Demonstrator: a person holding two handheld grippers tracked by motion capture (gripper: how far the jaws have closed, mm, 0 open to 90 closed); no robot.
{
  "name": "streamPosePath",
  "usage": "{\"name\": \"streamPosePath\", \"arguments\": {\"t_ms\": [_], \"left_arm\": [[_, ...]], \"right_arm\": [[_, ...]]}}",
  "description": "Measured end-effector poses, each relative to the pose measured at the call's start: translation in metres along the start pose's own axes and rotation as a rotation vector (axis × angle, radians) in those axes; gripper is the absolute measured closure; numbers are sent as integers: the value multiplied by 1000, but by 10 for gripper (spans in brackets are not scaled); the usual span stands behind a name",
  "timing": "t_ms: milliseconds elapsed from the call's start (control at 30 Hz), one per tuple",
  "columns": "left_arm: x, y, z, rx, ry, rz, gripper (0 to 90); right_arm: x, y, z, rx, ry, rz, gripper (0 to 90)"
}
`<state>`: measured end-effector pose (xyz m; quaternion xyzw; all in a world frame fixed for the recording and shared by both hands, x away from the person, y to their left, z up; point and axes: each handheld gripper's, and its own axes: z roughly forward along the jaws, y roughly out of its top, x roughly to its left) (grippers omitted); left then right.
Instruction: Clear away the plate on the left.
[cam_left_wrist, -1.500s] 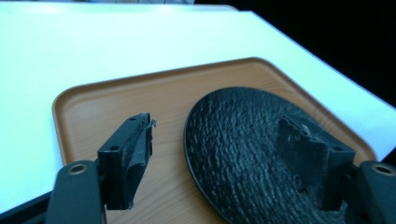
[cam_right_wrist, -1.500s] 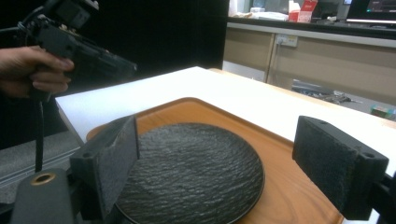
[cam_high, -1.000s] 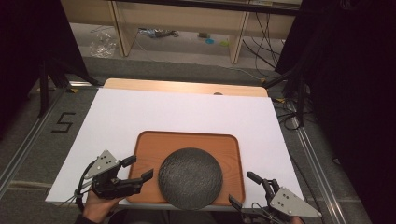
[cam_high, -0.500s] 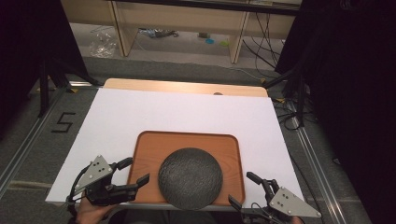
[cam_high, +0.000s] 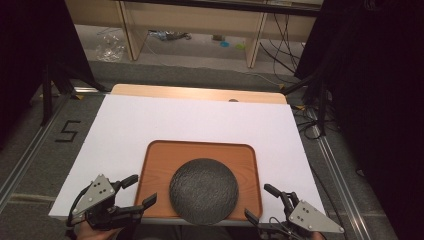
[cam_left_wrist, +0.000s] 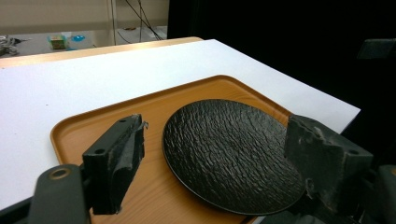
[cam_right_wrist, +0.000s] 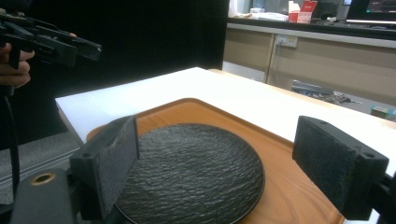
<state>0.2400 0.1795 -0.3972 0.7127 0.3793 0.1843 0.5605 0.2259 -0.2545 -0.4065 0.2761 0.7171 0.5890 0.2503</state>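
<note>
Black and rough-textured, the round plate (cam_high: 203, 190) lies flat on the wooden tray (cam_high: 155, 165), toward the tray's near edge, and the tray sits on the white tabletop (cam_high: 200, 120) close to the person's side. The left hand-held gripper (cam_high: 134, 192) hangs off the near left corner of the tray, its jaws spread wide and pointing right, toward the plate, with nothing between them. The right hand-held gripper (cam_high: 261, 202) hangs off the near right corner, jaws also wide and empty, pointing up and left at the plate. The plate thus lies between the two, roughly level with both; neither looks clearly nearer, and being round it offers no long axis to line up on. The plate's near rim runs close to the tray's front lip, so whether it overhangs cannot be told. Both hands are cut off by the high view's bottom edge.
</note>
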Motion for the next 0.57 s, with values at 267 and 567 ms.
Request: {"name": "streamPosePath", "arguments": {"t_ms": [267, 567], "left_arm": [[-2, -2, 1, 16, 11, 1, 200], [-1, -3, 4, 34, 13, -8, 200]], "right_arm": [[0, 0, 0, -1, 21, -3, 156], [0, 0, 0, -4, 21, -3, 156]]}}
